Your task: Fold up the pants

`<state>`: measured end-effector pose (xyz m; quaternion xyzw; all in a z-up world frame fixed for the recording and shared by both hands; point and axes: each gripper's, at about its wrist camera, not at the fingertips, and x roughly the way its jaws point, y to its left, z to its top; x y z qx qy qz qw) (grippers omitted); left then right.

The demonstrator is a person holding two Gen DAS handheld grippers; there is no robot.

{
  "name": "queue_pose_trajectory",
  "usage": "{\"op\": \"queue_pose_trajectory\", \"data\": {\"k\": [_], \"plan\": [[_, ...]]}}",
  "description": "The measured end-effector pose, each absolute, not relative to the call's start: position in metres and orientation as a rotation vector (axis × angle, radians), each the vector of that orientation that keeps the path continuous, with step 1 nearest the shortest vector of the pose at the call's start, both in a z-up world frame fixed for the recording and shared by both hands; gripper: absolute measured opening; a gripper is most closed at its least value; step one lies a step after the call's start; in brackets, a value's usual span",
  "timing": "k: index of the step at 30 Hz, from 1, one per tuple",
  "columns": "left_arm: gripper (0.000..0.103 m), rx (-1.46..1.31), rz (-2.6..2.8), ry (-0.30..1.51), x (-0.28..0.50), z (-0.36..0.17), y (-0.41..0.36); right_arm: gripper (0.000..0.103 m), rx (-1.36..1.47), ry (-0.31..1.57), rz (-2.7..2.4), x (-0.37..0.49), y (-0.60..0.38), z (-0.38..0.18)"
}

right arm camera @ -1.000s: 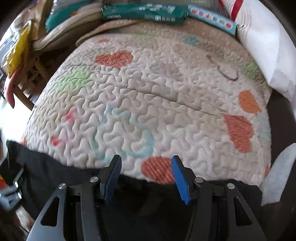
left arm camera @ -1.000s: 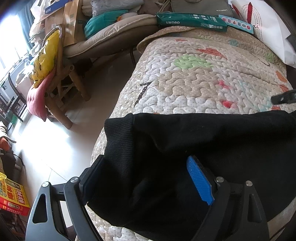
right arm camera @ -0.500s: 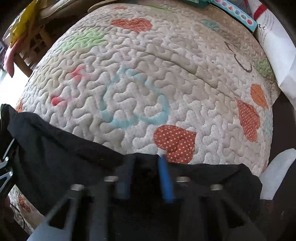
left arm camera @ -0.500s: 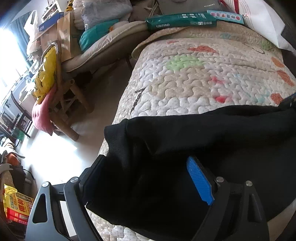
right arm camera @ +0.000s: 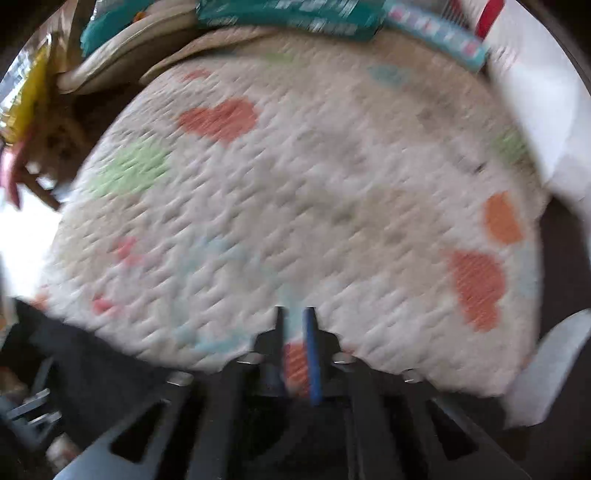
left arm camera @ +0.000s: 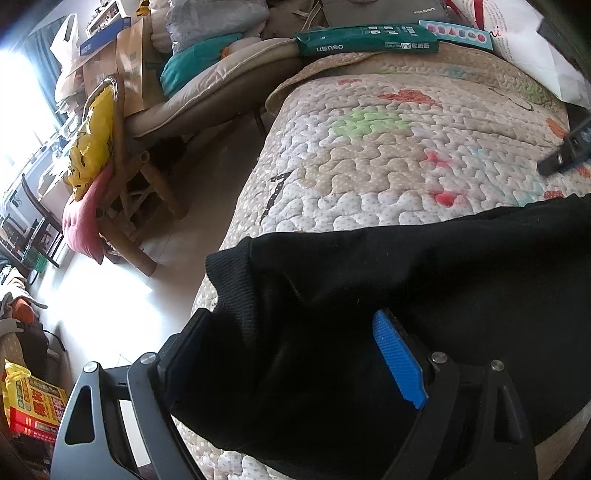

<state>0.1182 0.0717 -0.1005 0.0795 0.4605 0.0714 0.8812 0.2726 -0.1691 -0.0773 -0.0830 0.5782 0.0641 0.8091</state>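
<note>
Currently the black knit pants with a ribbed cuff [left arm camera: 369,295] lie across the near edge of the quilted cream bedspread with coloured heart patches [left arm camera: 406,147], cuff end draped at the near-left corner, cloth running off toward the right edge. Left gripper [left arm camera: 291,354]: jaws spread wide, black fabric bunched between them and over the left finger; blue ribbed pad [left arm camera: 397,363] on the right finger is exposed, not pressed on cloth. Right gripper [right arm camera: 297,350]: right wrist view is motion-blurred, but the jaws sit nearly together with only a thin gap, quilt pattern visible through it; cannot tell whether any fabric is pinched between them. Black cloth shows at the lower left of that view [right arm camera: 92,354] and under the gripper body. In the left wrist view, a dark blurred piece of the right gripper [left arm camera: 565,151] sits over the right edge of the bedspread, above the pants. Far edge of the bedspread: green flat package with white lettering [left arm camera: 369,40], light-blue strip box with coloured dots [left arm camera: 458,33] just beside it, white bag [left arm camera: 532,55] at the far-right corner. Off the left edge: wooden chair [left arm camera: 140,192] holding a yellow plastic bag [left arm camera: 92,144] and a pink cushion [left arm camera: 83,221], on pale tile floor [left arm camera: 110,314].
</note>
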Motion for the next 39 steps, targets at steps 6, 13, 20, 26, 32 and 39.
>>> {"op": "queue_pose_trajectory", "data": {"k": [6,13,20,26,32,39], "plan": [[0.088,0.155,0.145,0.939,0.115,-0.095,0.073,0.043,-0.294,1.362,0.149,0.256,-0.146,-0.11],[0.088,0.141,0.152,0.965,0.118,-0.1,0.075,0.004,-0.336,1.309,0.131,0.249,-0.119,-0.103],[0.089,0.112,0.154,0.972,0.118,-0.102,0.077,0.0,-0.391,1.156,-0.003,0.288,-0.112,-0.089],[0.09,0.109,0.159,0.975,0.119,-0.102,0.078,0.087,-0.19,1.27,0.163,0.266,-0.128,-0.076],[0.09,0.1,0.152,0.98,0.119,-0.102,0.078,0.007,-0.276,1.371,0.131,0.236,-0.123,-0.1],[0.089,0.064,0.12,1.007,0.122,-0.099,0.089,0.007,-0.241,1.23,0.015,0.253,-0.124,-0.099]]}}
